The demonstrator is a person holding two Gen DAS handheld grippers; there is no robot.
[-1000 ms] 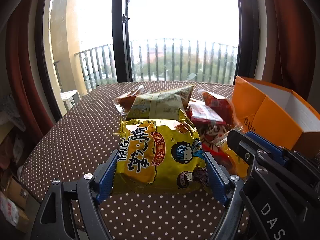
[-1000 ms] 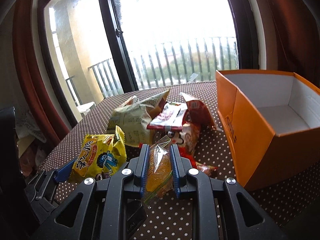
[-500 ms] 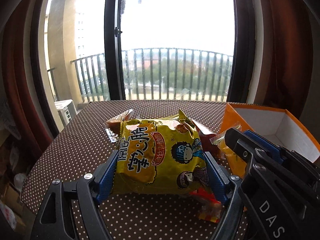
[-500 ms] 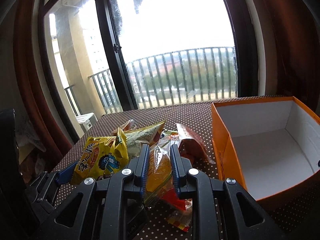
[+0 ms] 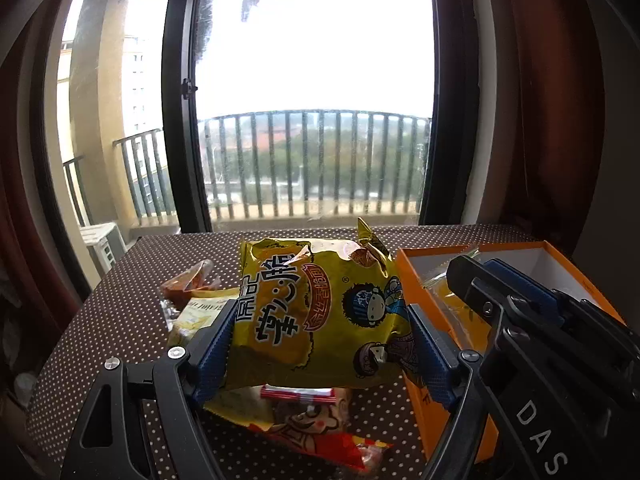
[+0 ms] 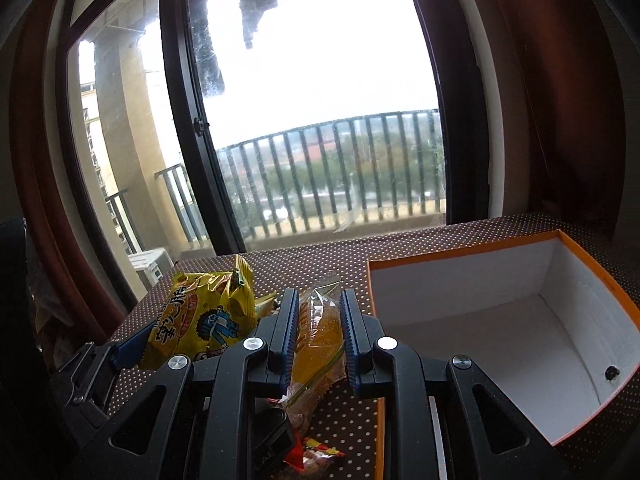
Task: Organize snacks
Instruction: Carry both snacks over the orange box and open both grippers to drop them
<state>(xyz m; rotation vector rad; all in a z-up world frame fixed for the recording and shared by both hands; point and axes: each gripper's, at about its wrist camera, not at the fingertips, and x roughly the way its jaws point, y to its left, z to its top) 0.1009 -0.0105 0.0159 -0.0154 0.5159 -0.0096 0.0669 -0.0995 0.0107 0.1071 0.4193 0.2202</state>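
Observation:
My left gripper (image 5: pixel 320 340) is shut on a puffy yellow snack bag (image 5: pixel 316 312) with cartoon figures, held in the air above the snack pile. In the right wrist view that same yellow snack bag (image 6: pixel 204 316) hangs at the left. My right gripper (image 6: pixel 319 320) is shut on a slim clear packet of orange snack (image 6: pixel 318 336), lifted beside the left wall of the orange box (image 6: pixel 460 256). The orange box (image 5: pixel 436 252), white and empty inside, stands to the right of both grippers. The right gripper's body (image 5: pixel 540 332) crosses the left wrist view at the right.
Several more snack packets lie on the brown dotted tablecloth (image 5: pixel 120 312) below the held bag: a red cartoon packet (image 5: pixel 308 424), a pale yellow one (image 5: pixel 196 316), a brownish one (image 5: pixel 188 284). A window and balcony railing stand behind the table; dark curtains hang at the sides.
Both grippers have risen with their packets and shifted right toward the orange box; the snack pile has dropped lower in view and the box's inside now shows more fully.

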